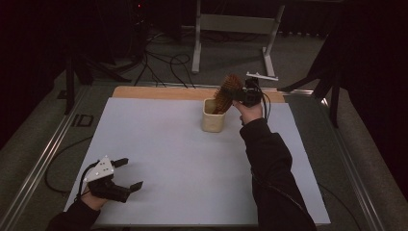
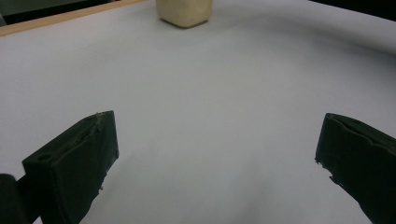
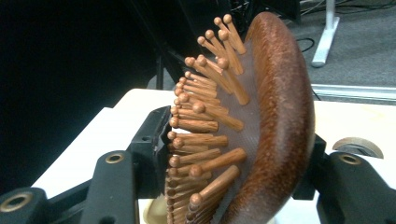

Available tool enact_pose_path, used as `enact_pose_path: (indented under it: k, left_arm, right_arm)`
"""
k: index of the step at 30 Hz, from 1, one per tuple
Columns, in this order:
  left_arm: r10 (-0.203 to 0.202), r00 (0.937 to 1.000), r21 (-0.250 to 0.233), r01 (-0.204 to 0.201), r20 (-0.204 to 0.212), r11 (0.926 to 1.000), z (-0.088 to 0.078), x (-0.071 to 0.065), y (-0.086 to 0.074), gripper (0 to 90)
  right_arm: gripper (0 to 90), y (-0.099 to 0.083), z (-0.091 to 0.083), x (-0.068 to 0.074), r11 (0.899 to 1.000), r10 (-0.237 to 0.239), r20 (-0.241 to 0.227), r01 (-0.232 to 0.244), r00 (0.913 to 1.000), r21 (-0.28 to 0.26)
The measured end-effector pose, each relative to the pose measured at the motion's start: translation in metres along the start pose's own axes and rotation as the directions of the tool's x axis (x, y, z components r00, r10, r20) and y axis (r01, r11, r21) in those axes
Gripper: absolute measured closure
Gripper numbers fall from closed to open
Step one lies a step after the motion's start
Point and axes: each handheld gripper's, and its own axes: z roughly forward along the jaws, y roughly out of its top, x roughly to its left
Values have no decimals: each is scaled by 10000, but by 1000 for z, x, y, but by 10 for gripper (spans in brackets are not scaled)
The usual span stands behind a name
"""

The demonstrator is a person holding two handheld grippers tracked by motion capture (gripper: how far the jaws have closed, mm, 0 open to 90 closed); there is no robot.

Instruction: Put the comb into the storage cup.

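Note:
A wooden hairbrush (image 1: 227,91) with wooden pins stands tilted, its lower end down inside a cream cup (image 1: 213,117) at the far middle of the white table. My right gripper (image 1: 243,95) is shut on the hairbrush (image 3: 254,126), one jaw against the pins and the other against the rounded back. The cup's rim (image 3: 152,215) peeks out below the brush. My left gripper (image 1: 129,174) rests low over the near left of the table, open with nothing between its jaws. From the left gripper view (image 2: 217,144) the cup (image 2: 183,11) stands far ahead.
The white table top (image 1: 173,163) has a wooden strip (image 1: 159,93) along its far edge. A metal stand (image 1: 235,29) and cables (image 1: 163,65) lie on the floor beyond. Rails run along both sides of the table.

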Motion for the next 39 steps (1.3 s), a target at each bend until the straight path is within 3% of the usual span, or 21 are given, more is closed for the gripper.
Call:
enact_pose_path:
  k: [3,7,8,10,19,27,34,39]
  left_arm:
    - [-12,10000,13,12,10,10000,0,0,0,1]
    - [21,10000,18,-21,7,10000,0,0,0,1]
    - [35,10000,6,-35,5,10000,0,0,0,1]
    - [36,10000,0,-36,1,10000,0,0,0,1]
    - [40,10000,0,-40,-6,10000,0,0,0,1]
    - [26,10000,-3,-26,34,10000,2,0,2,1]
    - [31,10000,-5,-31,71,10000,5,0,4,1]
    - [40,9999,17,-40,97,10000,8,1,5,1]
  right_arm:
    - [384,0,-1,0,9999,-96,-70,96,9999,-44]
    - [232,2,-4,-1,9998,-164,-436,157,9989,-157]
    - [157,3,-5,0,9991,-388,-505,380,9980,-165]
    - [130,3,-6,0,9987,-509,-452,507,9977,-52]
    - [103,-1,-10,-4,9975,-696,-355,701,9969,126]
    - [89,-6,-24,-14,9949,-849,-197,858,9962,534]
    - [89,-11,-30,-17,9888,-1376,250,1358,9902,618]
    - [89,-15,-33,-23,9873,-1455,184,1440,9892,666]
